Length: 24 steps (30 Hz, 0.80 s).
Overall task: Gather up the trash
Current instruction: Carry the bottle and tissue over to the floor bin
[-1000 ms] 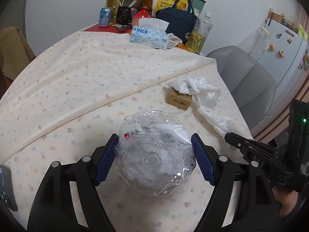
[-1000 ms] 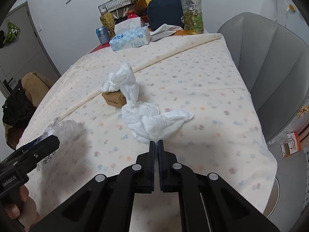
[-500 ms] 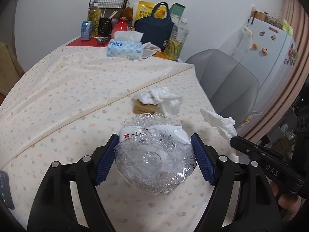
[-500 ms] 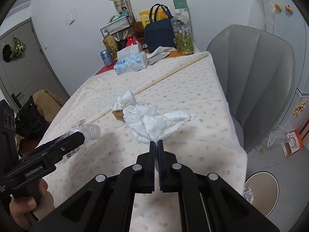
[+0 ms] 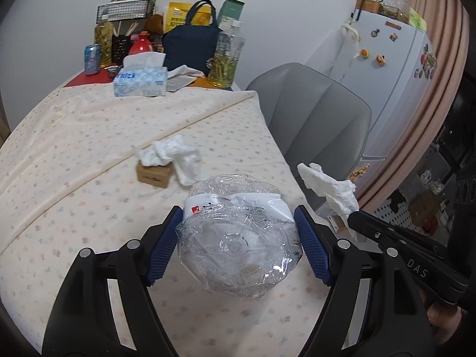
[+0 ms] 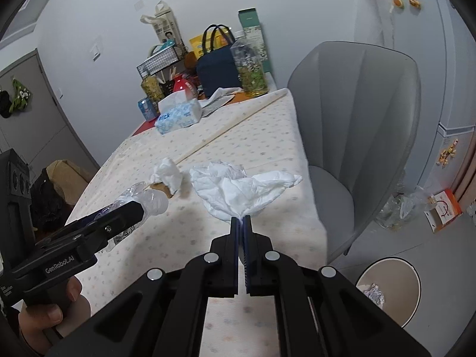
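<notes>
A crushed clear plastic bottle (image 5: 238, 238) with a white label hangs above the flowered tablecloth (image 5: 89, 154), my left gripper (image 5: 238, 242) shut on it with its blue pads (image 5: 312, 247) pressing both sides. My right gripper (image 6: 241, 223) is shut on a crumpled white tissue (image 6: 238, 189), lifted off the table; that tissue (image 5: 330, 189) also shows at the right of the left wrist view. A second crumpled tissue (image 5: 172, 154) lies on the cloth against a small brown cardboard box (image 5: 154, 175). A round beige bin (image 6: 389, 288) with a foil scrap stands on the floor, lower right.
A grey chair (image 6: 354, 148) stands beside the table's right edge. At the table's far end are a tissue box (image 5: 139, 80), a navy bag (image 5: 190, 47), a plastic bottle (image 5: 227, 56), a can (image 5: 91, 59) and a wire basket (image 5: 125, 10). A white fridge (image 5: 392, 68) is at right.
Both grippers have risen and pulled back toward the table's right edge with the bottle and tissue. The tissue came off the cloth. The chair and floor bin have come into view.
</notes>
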### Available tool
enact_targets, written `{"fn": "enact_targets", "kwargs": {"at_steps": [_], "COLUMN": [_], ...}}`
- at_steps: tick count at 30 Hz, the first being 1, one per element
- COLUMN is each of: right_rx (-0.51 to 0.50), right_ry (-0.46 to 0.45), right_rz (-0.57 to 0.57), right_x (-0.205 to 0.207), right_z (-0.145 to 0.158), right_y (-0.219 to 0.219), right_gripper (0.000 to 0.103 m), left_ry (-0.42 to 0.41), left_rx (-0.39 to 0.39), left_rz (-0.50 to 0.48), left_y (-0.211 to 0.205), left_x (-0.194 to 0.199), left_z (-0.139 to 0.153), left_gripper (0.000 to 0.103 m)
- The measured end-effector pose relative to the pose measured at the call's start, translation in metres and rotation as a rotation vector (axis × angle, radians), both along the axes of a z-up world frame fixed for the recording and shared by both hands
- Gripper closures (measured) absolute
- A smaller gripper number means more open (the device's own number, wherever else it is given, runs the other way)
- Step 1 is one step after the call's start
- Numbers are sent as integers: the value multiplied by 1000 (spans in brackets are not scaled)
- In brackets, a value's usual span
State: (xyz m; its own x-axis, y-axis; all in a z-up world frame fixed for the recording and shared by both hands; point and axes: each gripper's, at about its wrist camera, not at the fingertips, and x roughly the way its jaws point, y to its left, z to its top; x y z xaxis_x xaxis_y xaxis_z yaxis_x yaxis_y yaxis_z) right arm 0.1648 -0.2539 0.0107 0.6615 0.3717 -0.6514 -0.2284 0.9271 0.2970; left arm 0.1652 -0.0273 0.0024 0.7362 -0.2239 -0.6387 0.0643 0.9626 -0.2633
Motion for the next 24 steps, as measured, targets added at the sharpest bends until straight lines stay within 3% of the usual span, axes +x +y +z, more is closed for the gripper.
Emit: {"fn": "enact_targets", "kwargs": {"at_steps": [17,24], "right_rx": [-23,-18], "right_ry": [73,104], "right_rz": [-236,-300], "right_x": [-14,-18], "right_z": [-39,-56], "right_y": [-136,-174], "right_gripper": [99,99], "left_ry": [40,66], "left_rx": [32,47], "left_rz": [-174,-218], "left_y": [-116,-150], "left_x": [30,38], "left_z": [-17,-28], "left_gripper": [27,27]}}
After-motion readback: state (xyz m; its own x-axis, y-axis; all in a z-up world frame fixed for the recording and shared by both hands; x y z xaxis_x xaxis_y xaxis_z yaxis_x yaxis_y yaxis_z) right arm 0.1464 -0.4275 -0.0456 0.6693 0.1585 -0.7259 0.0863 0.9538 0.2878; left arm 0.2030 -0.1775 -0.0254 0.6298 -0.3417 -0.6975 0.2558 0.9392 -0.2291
